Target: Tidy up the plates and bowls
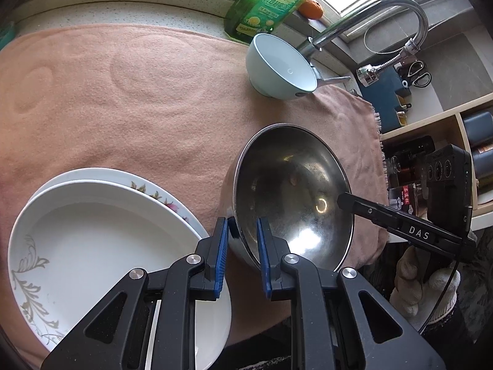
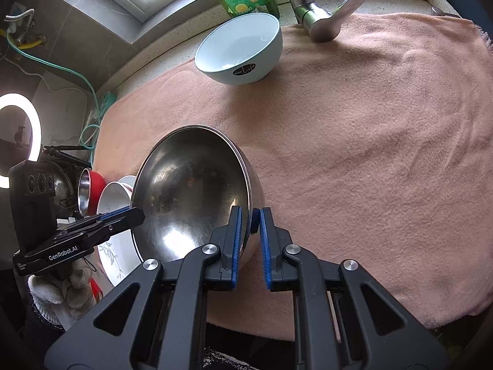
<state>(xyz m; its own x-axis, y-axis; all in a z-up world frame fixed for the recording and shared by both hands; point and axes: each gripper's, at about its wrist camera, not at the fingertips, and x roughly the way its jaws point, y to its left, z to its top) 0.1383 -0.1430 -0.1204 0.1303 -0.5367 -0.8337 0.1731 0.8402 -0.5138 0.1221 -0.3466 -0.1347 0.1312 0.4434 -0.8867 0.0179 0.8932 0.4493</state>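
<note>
A large steel bowl [image 1: 292,191] sits tilted on the pink towel [image 1: 138,98]; it also shows in the right wrist view [image 2: 191,194]. My left gripper [image 1: 242,231] is shut on its near-left rim. My right gripper [image 2: 249,225] is shut on its opposite rim and shows in the left wrist view as a black finger [image 1: 385,219] over the bowl. Two stacked white plates [image 1: 101,240] lie left of the steel bowl. A pale blue bowl [image 1: 280,67] stands at the back, also in the right wrist view [image 2: 240,47].
A green dish-soap bottle [image 1: 271,0] and a chrome tap [image 1: 369,18] stand behind the blue bowl. Shelves with jars [image 1: 446,154] lie right. In the right wrist view a red-and-steel bowl [image 2: 89,194] and white dishes [image 2: 114,197] sit left.
</note>
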